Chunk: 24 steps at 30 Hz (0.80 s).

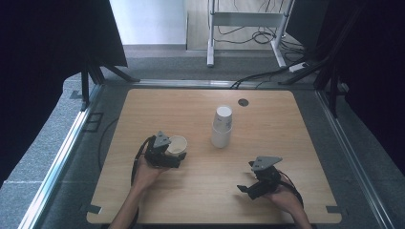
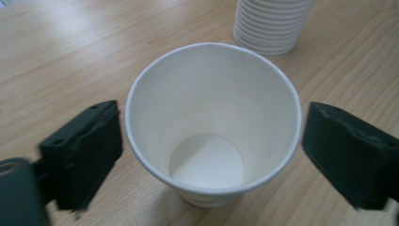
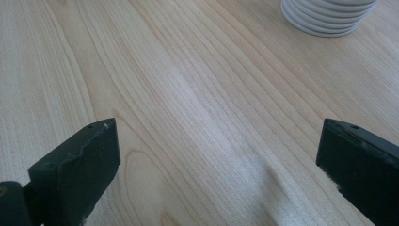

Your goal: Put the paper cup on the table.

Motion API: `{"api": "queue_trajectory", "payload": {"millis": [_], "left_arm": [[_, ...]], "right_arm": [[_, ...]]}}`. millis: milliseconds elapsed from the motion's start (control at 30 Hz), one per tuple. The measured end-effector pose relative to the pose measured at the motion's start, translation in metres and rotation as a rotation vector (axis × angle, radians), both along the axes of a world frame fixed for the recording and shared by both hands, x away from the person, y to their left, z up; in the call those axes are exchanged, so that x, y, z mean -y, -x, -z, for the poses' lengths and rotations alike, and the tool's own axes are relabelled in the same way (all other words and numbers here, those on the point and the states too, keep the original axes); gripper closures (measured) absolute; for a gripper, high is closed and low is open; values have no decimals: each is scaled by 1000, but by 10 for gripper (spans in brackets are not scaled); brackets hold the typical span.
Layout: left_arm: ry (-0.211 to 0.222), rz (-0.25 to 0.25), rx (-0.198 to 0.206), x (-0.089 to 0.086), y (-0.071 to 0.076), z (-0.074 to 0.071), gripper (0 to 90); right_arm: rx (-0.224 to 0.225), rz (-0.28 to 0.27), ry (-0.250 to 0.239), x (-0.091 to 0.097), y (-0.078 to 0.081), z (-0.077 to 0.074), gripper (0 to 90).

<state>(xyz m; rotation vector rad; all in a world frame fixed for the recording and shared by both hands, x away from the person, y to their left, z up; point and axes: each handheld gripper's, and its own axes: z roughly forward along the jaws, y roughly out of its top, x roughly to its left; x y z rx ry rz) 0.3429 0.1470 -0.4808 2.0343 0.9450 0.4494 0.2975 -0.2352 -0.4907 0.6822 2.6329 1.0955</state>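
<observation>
A single white paper cup [image 1: 177,144] stands upright and empty on the wooden table [image 1: 205,200], left of centre. My left gripper [image 1: 175,152] has one jaw on each side of this cup [image 2: 211,94], and a thin gap shows at each side of the rim, so the left gripper [image 2: 211,150] is open. A stack of white paper cups [image 1: 222,126] stands at mid-table, and its base [image 2: 270,23] shows beyond the single cup. My right gripper [image 1: 247,179] rests low near the front right, open, and in its own view the right gripper [image 3: 216,155] has only bare wood between its jaws. The stack's base [image 3: 329,16] lies ahead of it.
A small dark round port [image 1: 243,102] sits in the tabletop near the far edge. Black frame posts stand at both sides of the table, and a white stand [image 1: 246,28] with cables is on the floor beyond.
</observation>
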Motion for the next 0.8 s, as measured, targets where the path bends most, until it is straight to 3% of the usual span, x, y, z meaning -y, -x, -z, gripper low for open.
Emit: {"api": "queue_trajectory", "payload": {"millis": [233, 500, 667, 800], "left_arm": [[13, 7, -11, -4, 8, -13, 0], [-24, 17, -3, -7, 28, -28, 0], [-54, 30, -13, -6, 39, -28, 0], [-89, 38, -28, -4, 50, -20, 0]], "right_arm": [[6, 2, -6, 0, 0, -3, 1], [8, 19, -22, 4, 2, -9, 1], [17, 31, -33, 8, 4, -13, 1], [27, 41, -33, 12, 5, -13, 0]]}}
